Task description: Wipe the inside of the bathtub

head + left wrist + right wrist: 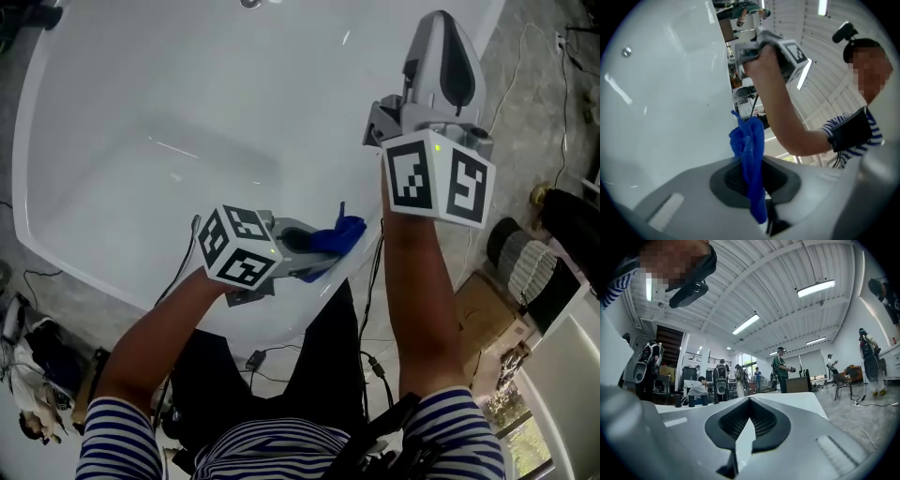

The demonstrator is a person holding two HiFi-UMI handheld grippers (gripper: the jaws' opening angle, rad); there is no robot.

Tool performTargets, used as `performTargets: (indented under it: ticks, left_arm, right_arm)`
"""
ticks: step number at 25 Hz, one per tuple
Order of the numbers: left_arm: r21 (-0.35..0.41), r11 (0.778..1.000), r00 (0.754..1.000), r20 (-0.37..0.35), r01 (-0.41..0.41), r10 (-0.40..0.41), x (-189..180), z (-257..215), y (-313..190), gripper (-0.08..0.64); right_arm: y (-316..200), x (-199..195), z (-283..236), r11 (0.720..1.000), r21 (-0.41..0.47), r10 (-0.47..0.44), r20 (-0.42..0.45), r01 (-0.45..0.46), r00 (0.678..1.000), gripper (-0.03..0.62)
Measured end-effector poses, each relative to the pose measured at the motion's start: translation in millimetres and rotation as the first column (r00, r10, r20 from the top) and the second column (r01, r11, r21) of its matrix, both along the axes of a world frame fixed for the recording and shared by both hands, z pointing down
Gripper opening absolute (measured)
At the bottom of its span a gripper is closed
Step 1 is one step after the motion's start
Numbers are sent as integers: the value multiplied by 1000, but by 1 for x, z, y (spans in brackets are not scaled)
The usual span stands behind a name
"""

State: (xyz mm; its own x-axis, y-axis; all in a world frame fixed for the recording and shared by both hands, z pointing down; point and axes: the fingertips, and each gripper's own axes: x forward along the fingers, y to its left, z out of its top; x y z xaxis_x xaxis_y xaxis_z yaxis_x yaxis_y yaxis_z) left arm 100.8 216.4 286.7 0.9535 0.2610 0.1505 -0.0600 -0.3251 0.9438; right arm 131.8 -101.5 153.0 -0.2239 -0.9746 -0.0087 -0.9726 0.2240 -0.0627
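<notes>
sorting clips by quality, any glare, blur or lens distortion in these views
Head view: thin glare streaks on the white bathtub, otherwise sharp; left gripper view: strong fisheye with dark corners, blue cloth crisp; right gripper view: same fisheye bowing the ceiling, strip lights blown out.

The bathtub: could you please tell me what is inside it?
Only bare white bathtub surface shows, with a metal fitting at the far end. The left gripper holds a blue cloth over the near rim; the wall beneath them is covered.
</notes>
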Motion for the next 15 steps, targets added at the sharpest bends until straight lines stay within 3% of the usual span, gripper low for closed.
performTargets:
  ticks: [3, 7, 15]
  left_arm:
    - [109, 989, 983, 148, 96, -111, -41, 33, -36, 38]
    - [151, 970, 933, 280, 191, -228, -85, 100, -70, 38]
    - [131, 975, 880, 422, 178, -218, -128, 252, -74, 40]
  right_arm:
    - [0, 0, 0, 1000, -1, -5, -5, 5, 1000, 0]
    - [10, -5, 5, 1000, 13, 5, -7, -5, 1000, 0]
    - [45, -30, 47, 999, 41, 29, -18, -29, 999, 0]
